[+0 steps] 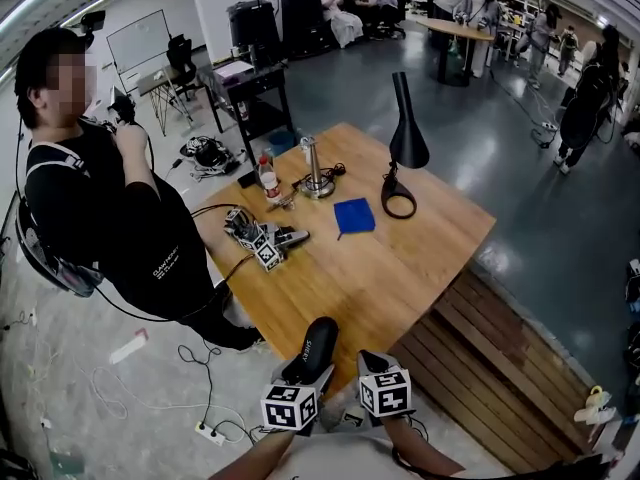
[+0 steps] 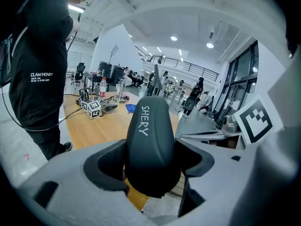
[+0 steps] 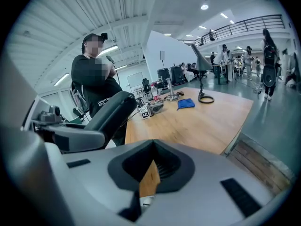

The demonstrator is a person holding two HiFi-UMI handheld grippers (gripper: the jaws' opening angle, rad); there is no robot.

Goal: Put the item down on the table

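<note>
The jaws of my left gripper [image 2: 150, 166] pinch a black case [image 2: 149, 131], held by the table's [image 1: 400, 268] near corner. My right gripper's [image 3: 151, 169] jaws sit pressed together, empty. I judge I'm carrying it: next, lower it onto bare wood, then let go.

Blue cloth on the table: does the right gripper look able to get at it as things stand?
Probably yes: only bare table lies between the right gripper and the blue cloth, though the gripper's jaws are shut.
</note>
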